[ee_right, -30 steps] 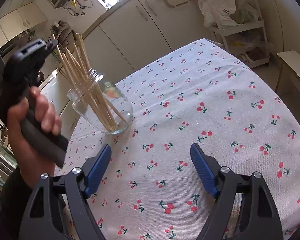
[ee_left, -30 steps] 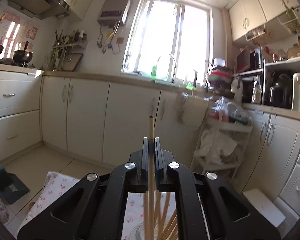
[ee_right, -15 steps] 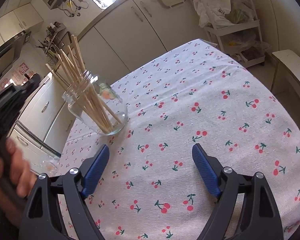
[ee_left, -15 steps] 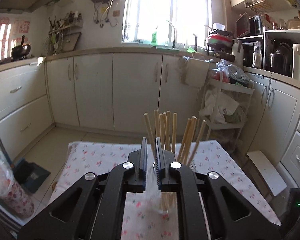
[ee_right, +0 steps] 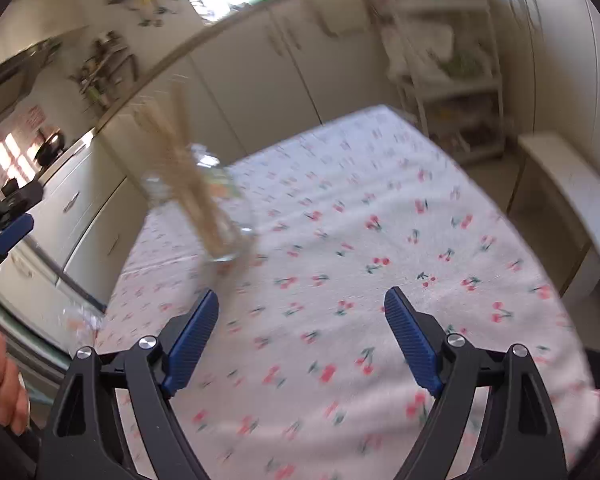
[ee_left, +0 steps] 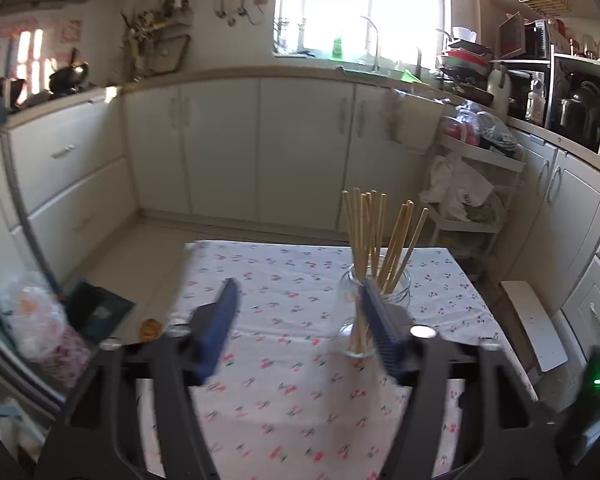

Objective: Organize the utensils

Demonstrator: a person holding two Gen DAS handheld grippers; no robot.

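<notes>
**Now a jar of chopsticks stands on the cherry-print table, both grippers empty**

Centrally in the scene, a bundle of wooden chopsticks (ee_left: 374, 236) stands upright in a clear glass jar (ee_left: 374, 308). Their tips fan out above the rim in two loose clusters, one nearly vertical, the other leaning toward the right. The jar sits on a table covered with a white cloth printed with red cherries (ee_left: 284, 396). From the left wrist view it is in the far half of the table, toward the far right corner; from the right wrist view, where it is blurred, it lies nearer the left edge.

The chopsticks look light, thin and stiff, with smooth sides likely to slip or roll between flat pads. A single stick is probably best pinched across its upper shaft, above the jar rim. The jar is fragile, smooth glass, and top-heavy with the sticks inside; it would likely tip if a stick were dragged sideways, so a grip across its body seems safer than one at the neck.

The left gripper (ee_left: 300, 320) is opening, its blue pads drawing apart with nothing between them; its right pad overlaps the jar in the picture, but whether it touches is unclear. The right gripper (ee_right: 302, 336) is spread wide and empty, hovering over bare cloth near the table's near edge. Part of a hand (ee_right: 2, 376) shows at the lower left of the right wrist view.

Beyond the table are cream kitchen cabinets (ee_left: 260, 148), a bright window (ee_left: 360, 4) and a cluttered shelf trolley (ee_left: 472, 184).
</notes>
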